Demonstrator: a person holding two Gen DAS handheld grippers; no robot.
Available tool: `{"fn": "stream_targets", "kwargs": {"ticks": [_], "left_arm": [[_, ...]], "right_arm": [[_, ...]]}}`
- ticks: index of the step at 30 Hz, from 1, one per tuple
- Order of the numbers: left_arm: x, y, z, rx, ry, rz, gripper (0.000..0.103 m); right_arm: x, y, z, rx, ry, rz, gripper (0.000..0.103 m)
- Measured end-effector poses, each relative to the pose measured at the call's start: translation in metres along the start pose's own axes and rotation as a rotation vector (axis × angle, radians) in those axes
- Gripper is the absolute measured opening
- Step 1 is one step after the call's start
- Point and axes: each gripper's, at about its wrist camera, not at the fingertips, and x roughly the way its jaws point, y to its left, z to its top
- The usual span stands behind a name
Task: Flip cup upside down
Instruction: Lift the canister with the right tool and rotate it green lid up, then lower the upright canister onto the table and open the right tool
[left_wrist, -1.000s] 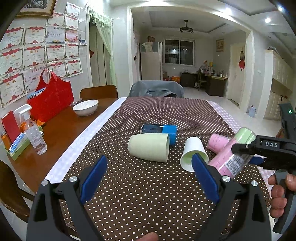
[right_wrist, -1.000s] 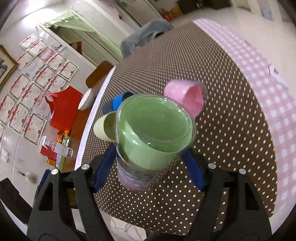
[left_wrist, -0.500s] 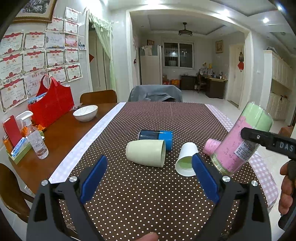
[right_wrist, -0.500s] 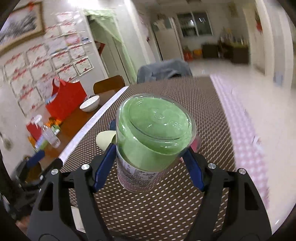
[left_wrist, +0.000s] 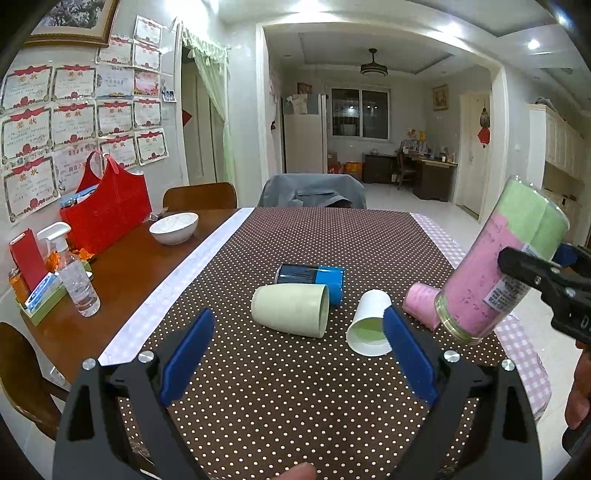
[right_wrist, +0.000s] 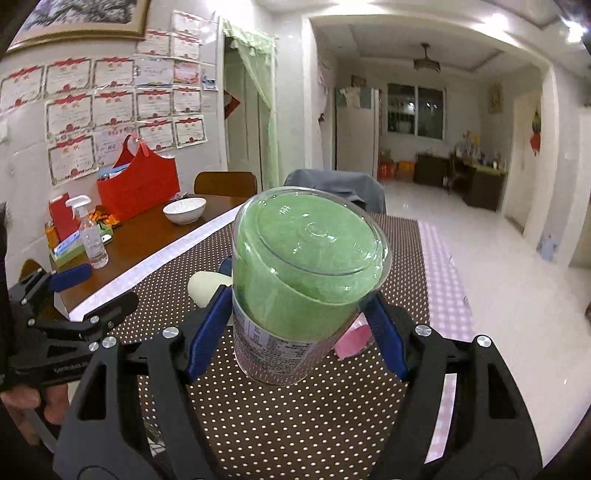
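**Nearly over: cup held base-up above the table**

Clamped across the body by the right gripper (right_wrist: 297, 326), blue pads squeezing the clear plastic cup (right_wrist: 303, 284) at mid-height, probably so that the rim stays free to meet the table. Held aloft, tilted, with the flat base up and away and the mouth angled down toward the dotted tablecloth (left_wrist: 280, 373); not set down yet. Smooth, see-through wall, tapered, with pink and green filling inside and a printed label (text too small to read).

Left gripper (left_wrist: 295, 360) spread wide, holding nothing, hovering low over the near edge as if waiting.

Lying on their sides on the cloth: a pale matte cup (left_wrist: 291, 310), a white paper cup (left_wrist: 369, 325) with a greenish inside, a pink cup (left_wrist: 421, 306), a blue can (left_wrist: 312, 278). Further left, on bare glossy wood, a white bowl (left_wrist: 173, 227).
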Motion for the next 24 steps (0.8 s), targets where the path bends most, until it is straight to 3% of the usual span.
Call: {"fn": "stream_targets", "kwargs": {"ticks": [7,10,24], "left_arm": [[0.003,0.002,-0.005,-0.022,0.017,0.000,0.091],[0.004,0.005,-0.007,-0.028,0.024,0.004,0.091],[0.012,0.014,-0.017,-0.055,0.057,0.011,0.091]], "right_arm": [[0.012,0.013,-0.016,-0.080,0.029,0.021,0.071],[0.023,0.020,-0.026,-0.131,0.042,-0.009,0.071],[0.064,0.028,-0.069,-0.186,0.145,-0.006,0.071]]}}
